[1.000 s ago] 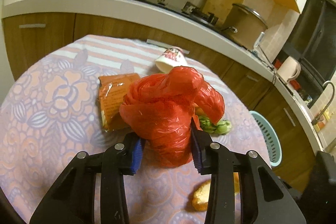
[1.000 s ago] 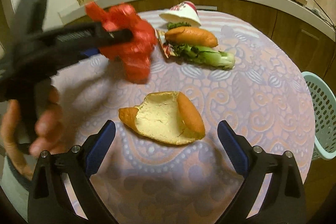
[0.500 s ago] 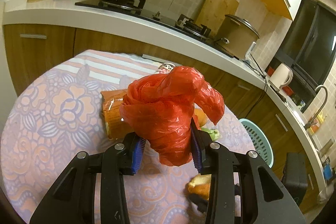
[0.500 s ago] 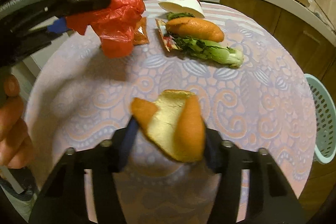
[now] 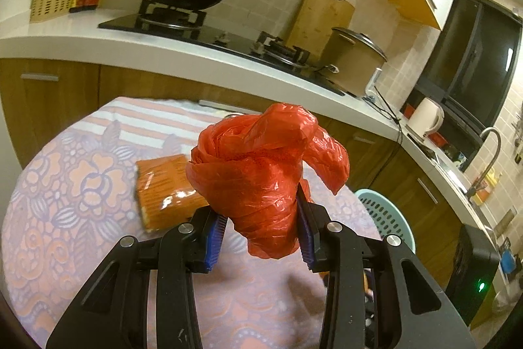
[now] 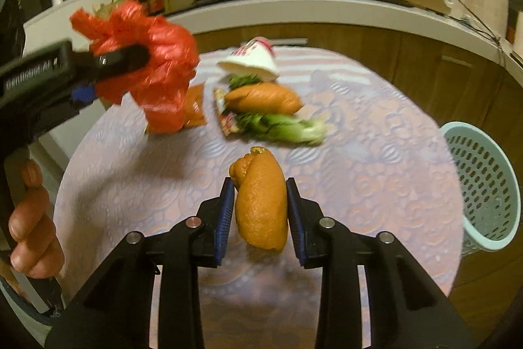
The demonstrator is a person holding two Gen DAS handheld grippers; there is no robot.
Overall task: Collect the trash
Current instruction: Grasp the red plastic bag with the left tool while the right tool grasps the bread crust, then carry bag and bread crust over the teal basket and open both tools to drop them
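My left gripper [image 5: 260,233] is shut on a crumpled red plastic bag [image 5: 264,172] and holds it above the round table; the bag also shows in the right wrist view [image 6: 153,67]. My right gripper [image 6: 260,213] is shut on a folded orange peel [image 6: 261,205], lifted off the tablecloth. On the table lie an orange snack wrapper [image 5: 166,188], a second piece of peel [image 6: 263,98], a leafy green vegetable [image 6: 287,128] and a tipped paper cup [image 6: 251,59].
A pale blue perforated basket [image 6: 483,182] stands beside the table's right edge, also in the left wrist view [image 5: 385,218]. Behind the table runs a kitchen counter [image 5: 163,54] with a stove, wok and pot. The table [image 6: 376,136] has a patterned cloth.
My right gripper closed on the orange peel and lifted it off the table. My left gripper rose higher with the red bag.
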